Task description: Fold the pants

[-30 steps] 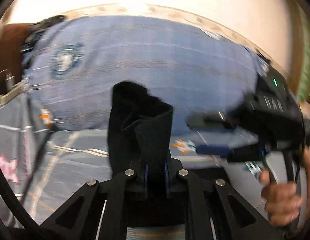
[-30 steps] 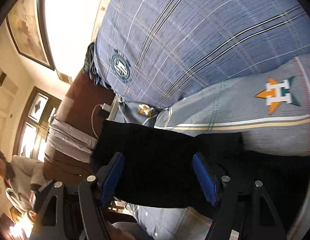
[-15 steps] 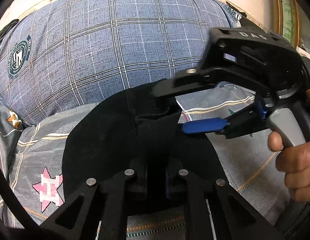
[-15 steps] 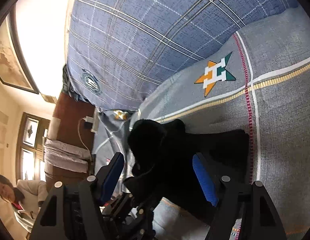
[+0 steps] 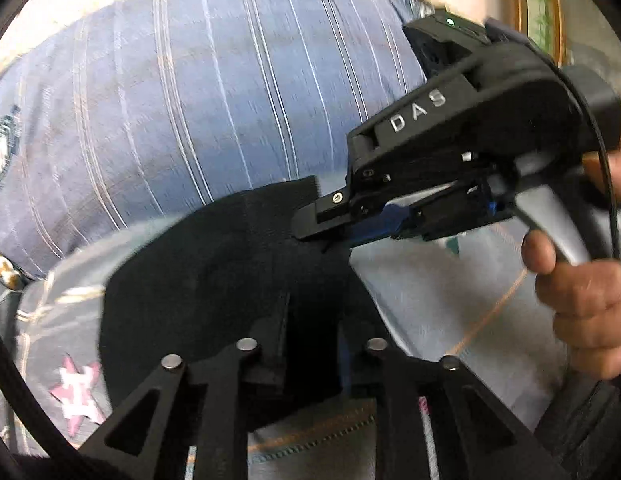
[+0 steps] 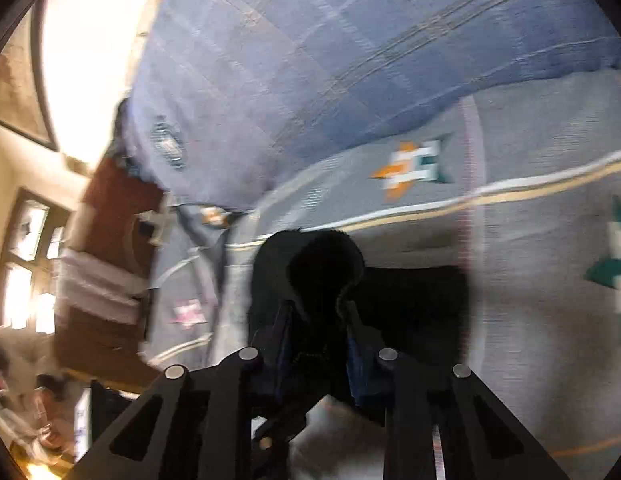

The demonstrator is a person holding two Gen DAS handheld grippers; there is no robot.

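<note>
The black pants lie bunched on the bed, on its grey starred cover, just short of the big blue plaid pillow at the head edge. Both claws are on the cloth. The left claw has dark fabric between its fingers; its jaws are opening, and blur and shadow hide whether the pads are pressing, so the grip looks to be loosening. The right claw is closing, its jaws narrowing onto a raised hump of the pants between its blue pads; it seems to pinch that fold. In the left view the same right claw, carried by a hand, bites the pants' far edge nearest the pillow.

The step in hand appears to be a handover or regrasp: taking hold of an edge to carry a fold across. Next, the right claw needs a firm pinch on one layer's edge, the left a clean release or new hold, then a lift and a level draw so the pants lie flat, not heaped.
</note>
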